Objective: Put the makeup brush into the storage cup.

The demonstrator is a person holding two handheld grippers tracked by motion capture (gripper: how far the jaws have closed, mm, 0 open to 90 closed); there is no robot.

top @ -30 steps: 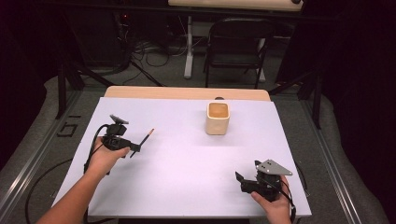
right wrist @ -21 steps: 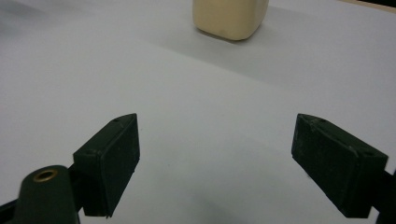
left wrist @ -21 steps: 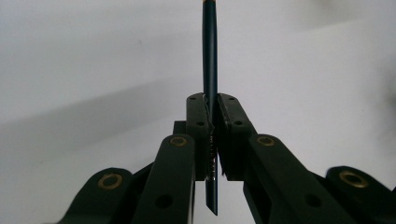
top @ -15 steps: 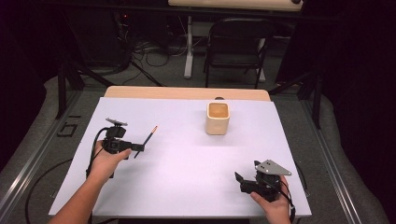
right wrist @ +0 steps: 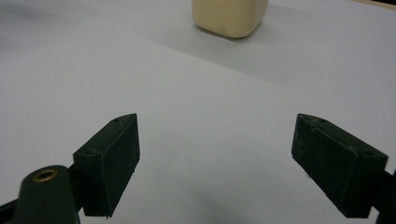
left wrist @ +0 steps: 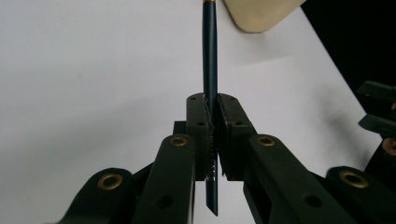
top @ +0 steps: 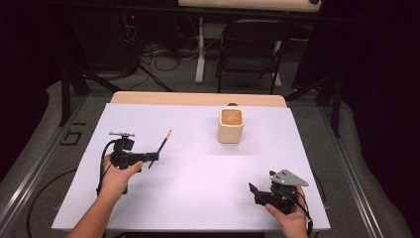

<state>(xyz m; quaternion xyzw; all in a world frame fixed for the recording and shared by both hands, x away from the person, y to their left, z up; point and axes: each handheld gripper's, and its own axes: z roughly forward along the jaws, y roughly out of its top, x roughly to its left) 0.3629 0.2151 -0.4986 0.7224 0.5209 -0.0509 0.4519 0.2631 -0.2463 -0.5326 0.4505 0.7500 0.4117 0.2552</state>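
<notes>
While the left gripper (top: 152,157) grips the pencil (left wrist: 209,88) mid-shaft, well left of the cup (top: 231,125), keep it clamped & tip it upright over the cup's mouth before lowering; right gripper (right wrist: 231,163) idles w/ jaws spread

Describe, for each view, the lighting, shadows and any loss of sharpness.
High view: white table brightly lit, surroundings dark. Left gripper view: the pencil in the left tool is sharp, the cream cup soft. Right gripper view: right tool slightly blurred; cup casts a soft shadow.
</notes>
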